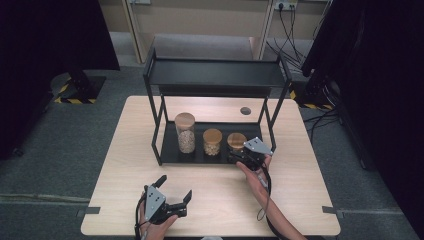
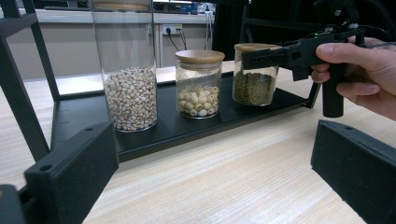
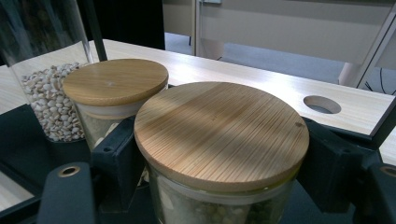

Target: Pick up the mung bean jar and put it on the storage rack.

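Short glass jar w/ wooden lid, green beans inside, on rack's lower tray, right end. Right gripper jaws clamped on glass below lid. Prob. heavyish, slippery, breakable; lid maybe loose. Left gripper jaws wide, empty.

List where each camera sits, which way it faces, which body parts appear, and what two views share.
High view: above the table's near edge, looking forward and down at the black metal shelf rack; both forearms show.
Left gripper view: rides the left gripper, low over the table, facing three wooden-lidded glass jars; the other hand shows.
Right gripper view: rides the right gripper, closed around the short green-bean jar.
Shared: both gripper views show that jar.
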`<state>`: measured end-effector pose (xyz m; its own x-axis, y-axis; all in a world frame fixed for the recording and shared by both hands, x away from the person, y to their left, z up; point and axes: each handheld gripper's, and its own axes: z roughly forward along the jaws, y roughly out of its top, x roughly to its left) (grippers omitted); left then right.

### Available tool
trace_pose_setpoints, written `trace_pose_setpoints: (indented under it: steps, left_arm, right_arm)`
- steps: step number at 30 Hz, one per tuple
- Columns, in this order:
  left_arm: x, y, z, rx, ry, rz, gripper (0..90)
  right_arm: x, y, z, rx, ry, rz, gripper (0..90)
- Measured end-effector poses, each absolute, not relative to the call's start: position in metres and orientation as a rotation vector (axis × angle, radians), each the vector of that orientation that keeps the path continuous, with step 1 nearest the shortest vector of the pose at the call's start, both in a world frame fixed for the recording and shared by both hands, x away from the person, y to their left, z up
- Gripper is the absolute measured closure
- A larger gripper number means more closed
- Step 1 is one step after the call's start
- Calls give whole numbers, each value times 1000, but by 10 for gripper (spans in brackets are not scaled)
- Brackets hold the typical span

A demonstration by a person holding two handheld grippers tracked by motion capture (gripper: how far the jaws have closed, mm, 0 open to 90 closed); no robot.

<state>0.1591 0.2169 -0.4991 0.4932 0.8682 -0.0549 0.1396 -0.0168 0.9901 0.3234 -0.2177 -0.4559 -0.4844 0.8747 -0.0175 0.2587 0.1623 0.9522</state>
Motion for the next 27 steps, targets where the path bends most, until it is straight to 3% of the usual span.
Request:
trace_pose_setpoints:
  steps: [27]
  left_arm:
    - [160, 217, -499, 1499, 920, 730, 3]
  right_arm:
    - [337, -211, -462, 1105, 1853, 1298, 250]
